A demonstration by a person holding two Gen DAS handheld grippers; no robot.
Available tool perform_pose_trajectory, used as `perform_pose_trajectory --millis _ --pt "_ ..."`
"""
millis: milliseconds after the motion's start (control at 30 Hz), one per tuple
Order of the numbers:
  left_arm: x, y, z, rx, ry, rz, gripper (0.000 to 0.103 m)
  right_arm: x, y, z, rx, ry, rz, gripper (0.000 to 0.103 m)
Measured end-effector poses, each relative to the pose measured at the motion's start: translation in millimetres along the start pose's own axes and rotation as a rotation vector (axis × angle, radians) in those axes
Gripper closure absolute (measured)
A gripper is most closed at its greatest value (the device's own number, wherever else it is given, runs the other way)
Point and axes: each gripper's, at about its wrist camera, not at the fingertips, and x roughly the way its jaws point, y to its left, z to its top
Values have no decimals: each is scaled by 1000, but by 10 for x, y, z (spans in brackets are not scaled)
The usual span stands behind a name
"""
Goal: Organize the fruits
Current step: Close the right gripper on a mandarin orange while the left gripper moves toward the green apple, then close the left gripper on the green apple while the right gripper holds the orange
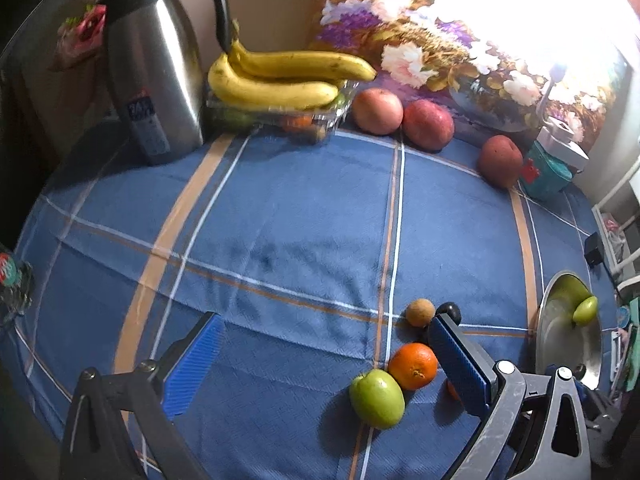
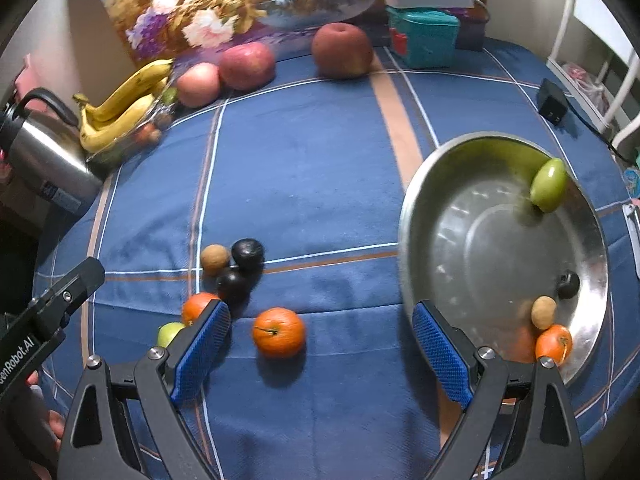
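Note:
A steel bowl on the right holds a green fruit, a small brown fruit, an orange and a small dark fruit. On the blue cloth lie an orange, two dark plums, a brown fruit, another orange and a green fruit. My right gripper is open, low over the loose orange. My left gripper is open; the green fruit and an orange lie by its right finger.
At the back stand a steel kettle, bananas on a clear plastic box, three red apples, a teal box and a floral picture. A black adapter lies at the right edge.

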Motion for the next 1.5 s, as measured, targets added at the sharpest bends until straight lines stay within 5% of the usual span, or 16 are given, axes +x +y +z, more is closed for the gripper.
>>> perform_pose_trajectory --millis 500,667,733,900,1200,1333,1500 --pt "449 0 -213 -76 175 -79 0 529 155 -143 -69 119 -20 11" --pt "423 37 -278 -83 183 -93 1 580 169 -146 -74 110 -14 18" --pt "408 33 -319 -80 188 -106 1 571 169 -150 -75 99 -13 31" --pt "383 -29 -361 -62 187 -126 3 565 192 -165 -70 92 -1 35" --pt "398 -154 -386 -44 220 -175 20 514 257 -193 -84 103 64 62" --pt "439 -203 -417 -61 249 -222 39 515 266 -205 -86 111 67 63" --pt "421 -219 -432 -60 246 -214 49 551 314 -190 -99 118 62 63"
